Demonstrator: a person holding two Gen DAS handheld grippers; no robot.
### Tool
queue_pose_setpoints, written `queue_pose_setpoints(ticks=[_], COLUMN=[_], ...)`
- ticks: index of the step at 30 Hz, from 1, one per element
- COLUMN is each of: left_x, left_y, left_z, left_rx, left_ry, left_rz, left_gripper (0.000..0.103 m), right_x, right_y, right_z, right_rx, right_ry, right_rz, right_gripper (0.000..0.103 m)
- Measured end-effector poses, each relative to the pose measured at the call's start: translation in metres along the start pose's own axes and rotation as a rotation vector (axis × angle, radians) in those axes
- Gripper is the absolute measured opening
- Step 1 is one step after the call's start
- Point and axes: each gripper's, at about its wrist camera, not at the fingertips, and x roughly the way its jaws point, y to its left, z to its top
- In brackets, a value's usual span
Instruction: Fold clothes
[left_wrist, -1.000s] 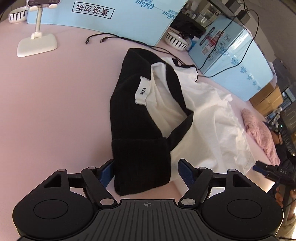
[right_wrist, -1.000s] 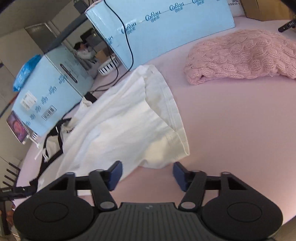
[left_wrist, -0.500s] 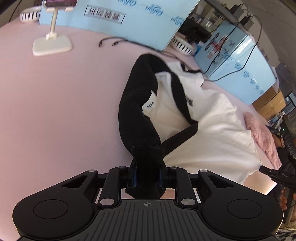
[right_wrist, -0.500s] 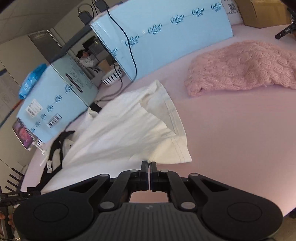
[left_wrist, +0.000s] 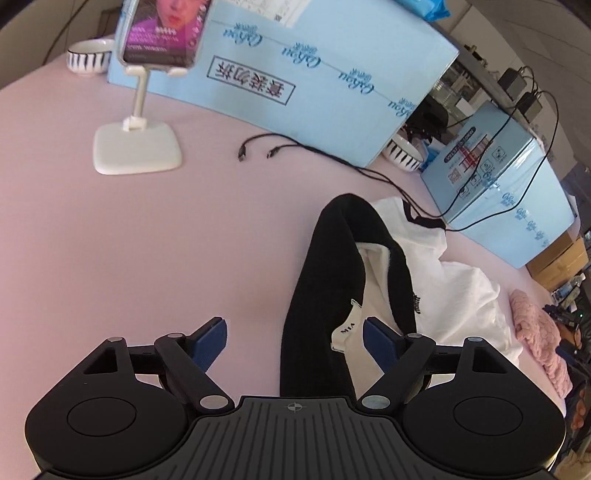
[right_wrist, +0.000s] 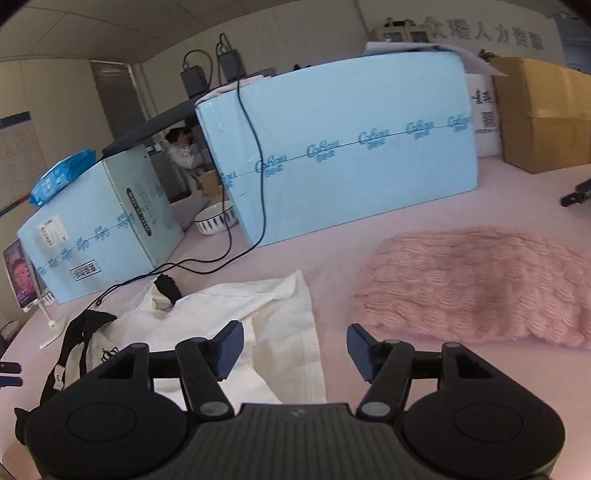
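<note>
The shirt (left_wrist: 436, 280) lies crumpled on the pink surface (left_wrist: 184, 240), its long axis running from the black sleeve (left_wrist: 317, 302) to the white hem (right_wrist: 295, 332). The left gripper (left_wrist: 294, 339) is nearer the sleeve — its jaws are opening, the cloth between them but unpinched. The right gripper (right_wrist: 294, 349), jaws opening too, stands over the hem corner — nothing held.

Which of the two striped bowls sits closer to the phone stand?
The striped bowl at the far left end of the big blue box, just behind the phone stand; the other bowl sits at the box's right end.
</note>
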Motion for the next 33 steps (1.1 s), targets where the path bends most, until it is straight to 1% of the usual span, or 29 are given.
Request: queue_pose_setpoints(ticks=[2,3,4,5,6,9,11,13,14,15,16,17,18,19,21,23,24,25,26,27,28,29,30,31,32,33], left_x=[0.019,0.028,0.036,0.041,0.044,0.056,0.064,0.072,0.075,0.079,0.081,0.083,0.085,0.086,0.089,0.09,0.091,0.093,0.099,0.105,0.112,0.115,0.114,0.111,0.106,0.096], left_y=[-0.005,-0.008,-0.01,-0.013,-0.017,-0.027,-0.034,-0.04,-0.043,-0.046,-0.049,-0.051,-0.053,-0.053,-0.052,-0.049,-0.047,-0.046,-0.043,-0.04,-0.036,-0.034,-0.031,-0.028,-0.025,-0.022], left_z=[0.003,0.005,0.007,0.008,0.009,0.013,0.017,0.022,0.023,0.025,0.026,0.027,0.029,0.031,0.035,0.043,0.048,0.052,0.055,0.058,0.061,0.063,0.066,0.069,0.071,0.07], left_rx=[0.03,0.036,0.044,0.056,0.079,0.127,0.151,0.174,0.184,0.194,0.201,0.207,0.209,0.195,0.166,0.119,0.105,0.095,0.074,0.053,0.038,0.043,0.043,0.021,-0.003,-0.036], left_ry=[0.014,0.022,0.024,0.011,0.0,-0.015,-0.026,-0.029,-0.028,-0.028,-0.029,-0.031,-0.035,-0.037,-0.042,-0.053,-0.071,-0.085,-0.083,-0.076,-0.063,-0.073,-0.08,-0.079,-0.085,-0.112], left_rz=[-0.001,-0.005,-0.006,-0.001,0.006,0.021,0.028,0.031,0.026,0.021,0.022,0.027,0.04,0.042,0.043,0.028,0.018,0.02,0.019,0.014,-0.005,-0.039,-0.067,-0.075,-0.075,-0.049], left_gripper=[0.083,0.083,0.083,0.083,0.083,0.083,0.082,0.081,0.081,0.074,0.061,0.052,0.037,0.028,0.018,0.017,0.017,0.017,0.017,0.021,0.025,0.031,0.048,0.068,0.078,0.084], right_x=[0.026,0.047,0.054,0.072,0.087,0.12,0.14,0.159,0.163,0.166,0.17,0.172,0.174,0.175,0.172,0.164,0.16,0.156,0.159,0.168,0.181,0.187,0.192,0.19,0.187,0.176], right_y=[0.004,0.005,0.005,0.003,0.001,-0.001,-0.003,-0.004,-0.004,-0.001,0.003,0.005,0.005,0.005,0.008,0.008,0.007,0.005,0.003,0.001,0.002,0.003,0.005,0.008,0.011,0.01], right_z=[0.01,0.016,0.018,0.023,0.027,0.034,0.037,0.037,0.037,0.037,0.039,0.04,0.04,0.039,0.04,0.046,0.049,0.052,0.055,0.055,0.054,0.05,0.047,0.047,0.047,0.048], right_rx=[-0.029,-0.046,-0.045,-0.028,-0.007,0.002,0.027,0.06,0.067,0.065,0.048,0.041,0.049,0.057,0.043,0.054,0.067,0.079,0.092,0.093,0.068,0.028,-0.01,-0.031,-0.05,-0.032], right_ry=[0.025,0.043,0.054,0.079,0.095,0.106,0.139,0.182,0.181,0.165,0.166,0.175,0.173,0.172,0.144,0.078,0.045,0.015,0.01,0.033,0.081,0.084,0.086,0.081,0.073,0.05], right_rz=[0.0,0.007,0.008,-0.002,-0.032,-0.08,-0.057,-0.014,-0.016,-0.035,-0.056,-0.059,-0.06,-0.061,-0.081,-0.097,-0.103,-0.109,-0.123,-0.152,-0.183,-0.196,-0.209,-0.22,-0.228,-0.201], right_gripper=[0.071,0.073,0.076,0.077,0.077,0.077,0.076,0.072,0.07,0.057,0.029,0.012,0.01,0.009,0.008,0.008,0.008,0.008,0.008,0.01,0.015,0.017,0.023,0.033,0.039,0.05])
